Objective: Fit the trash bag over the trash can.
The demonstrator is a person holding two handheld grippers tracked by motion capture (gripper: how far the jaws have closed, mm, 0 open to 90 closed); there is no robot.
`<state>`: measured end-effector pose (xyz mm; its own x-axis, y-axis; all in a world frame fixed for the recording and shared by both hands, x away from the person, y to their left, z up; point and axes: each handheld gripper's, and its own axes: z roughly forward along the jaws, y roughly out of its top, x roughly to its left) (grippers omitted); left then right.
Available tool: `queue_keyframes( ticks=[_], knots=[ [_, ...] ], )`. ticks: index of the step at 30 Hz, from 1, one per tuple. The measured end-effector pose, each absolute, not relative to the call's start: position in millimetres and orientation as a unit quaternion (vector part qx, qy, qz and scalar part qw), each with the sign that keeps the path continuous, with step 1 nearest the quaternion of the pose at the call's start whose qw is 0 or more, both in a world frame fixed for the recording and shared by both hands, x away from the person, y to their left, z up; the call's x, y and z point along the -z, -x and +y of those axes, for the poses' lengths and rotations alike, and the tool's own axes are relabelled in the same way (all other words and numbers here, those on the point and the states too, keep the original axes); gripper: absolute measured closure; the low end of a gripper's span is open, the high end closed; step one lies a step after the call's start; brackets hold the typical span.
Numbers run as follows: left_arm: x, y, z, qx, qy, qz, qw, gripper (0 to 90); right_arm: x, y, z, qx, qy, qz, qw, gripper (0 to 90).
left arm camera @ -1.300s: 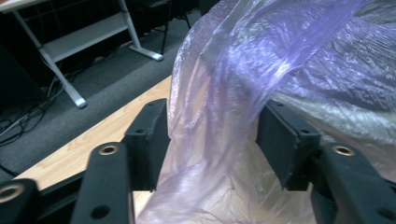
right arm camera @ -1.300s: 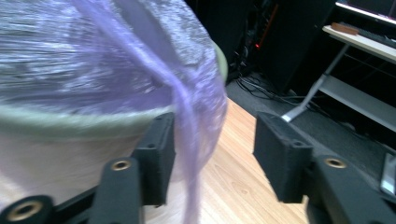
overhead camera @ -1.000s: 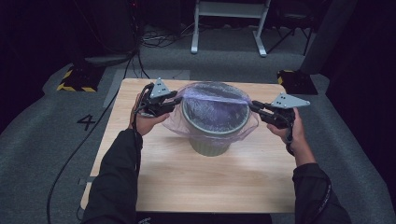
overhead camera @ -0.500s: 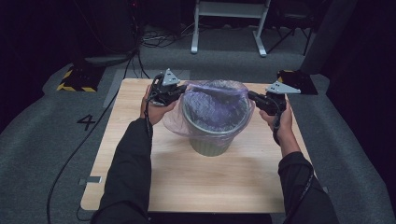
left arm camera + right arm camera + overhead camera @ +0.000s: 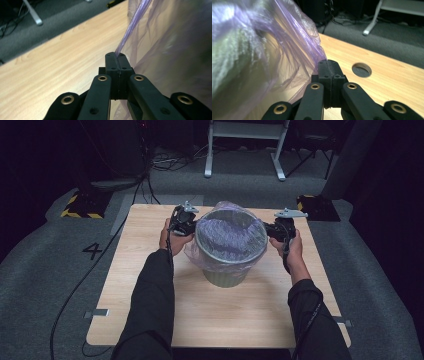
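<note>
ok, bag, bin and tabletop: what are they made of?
Bin bag: thin translucent purple plastic film, going by the fine creases and sheen. Bin: greenish and matte below the bag, probably plastic, though painted metal is possible. Tabletop: pale wood or wood-look laminate with printed-looking grain and a smooth satin surface.

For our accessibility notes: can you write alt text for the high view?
A person holds a claw in each hand, the left claw and right claw each shut on an edge of a purple bag stretched over a bin on a wooden table.
</note>
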<state>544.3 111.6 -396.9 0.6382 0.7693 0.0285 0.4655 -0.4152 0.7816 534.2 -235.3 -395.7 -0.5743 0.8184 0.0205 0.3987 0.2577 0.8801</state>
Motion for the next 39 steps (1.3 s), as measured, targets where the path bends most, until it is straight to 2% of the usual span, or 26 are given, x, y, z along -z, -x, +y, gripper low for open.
queue_keyframes(
  ticks=[1,3,7,9,11,12,13,15,19,22,24,31,35,37,39],
  knots=[
    [402,-546,111,-0.192,-0.821,0.386,0.375,89.9,397,-535,-235,-0.452,-0.403,0.762,0.229,90.0],
    [408,-544,116,-0.182,-0.810,0.393,0.395,89.9,402,-537,-237,-0.445,-0.409,0.765,0.224,90.0],
    [418,-538,126,-0.179,-0.806,0.403,0.395,89.3,412,-534,-246,-0.444,-0.414,0.765,0.215,86.8],
    [421,-532,135,-0.177,-0.797,0.402,0.415,83.0,415,-529,-252,-0.448,-0.408,0.765,0.219,83.0],
    [420,-529,140,-0.182,-0.794,0.402,0.418,71.3,417,-525,-259,-0.450,-0.407,0.763,0.224,70.1],
    [419,-523,146,-0.188,-0.792,0.398,0.423,71.3,417,-525,-259,-0.450,-0.407,0.763,0.224,70.1],
    [416,-513,156,-0.193,-0.788,0.389,0.437,56.1,416,-517,-268,-0.455,-0.389,0.768,0.227,60.9],
    [412,-503,166,-0.197,-0.784,0.383,0.446,50.0,412,-509,-277,-0.459,-0.374,0.771,0.235,51.5],
    [403,-485,185,-0.200,-0.772,0.382,0.467,34.5,403,-496,-293,-0.477,-0.358,0.763,0.250,44.1],
    [396,-473,195,-0.204,-0.767,0.369,0.484,31.6,395,-485,-302,-0.488,-0.350,0.756,0.262,38.1],
    [391,-463,199,-0.198,-0.773,0.344,0.496,28.5,391,-478,-305,-0.503,-0.328,0.759,0.252,35.5],
    [387,-429,184,-0.176,-0.815,0.261,0.487,21.7,383,-444,-283,-0.500,-0.221,0.805,0.230,23.0],
    [394,-419,163,-0.176,-0.839,0.232,0.461,17.5,383,-433,-269,-0.492,-0.191,0.819,0.226,22.6],
    [395,-416,156,-0.173,-0.845,0.220,0.457,18.4,384,-431,-264,-0.491,-0.186,0.820,0.227,26.3],
    [397,-414,148,-0.175,-0.845,0.217,0.457,25.2,386,-429,-260,-0.494,-0.177,0.823,0.217,40.0]
  ],
)
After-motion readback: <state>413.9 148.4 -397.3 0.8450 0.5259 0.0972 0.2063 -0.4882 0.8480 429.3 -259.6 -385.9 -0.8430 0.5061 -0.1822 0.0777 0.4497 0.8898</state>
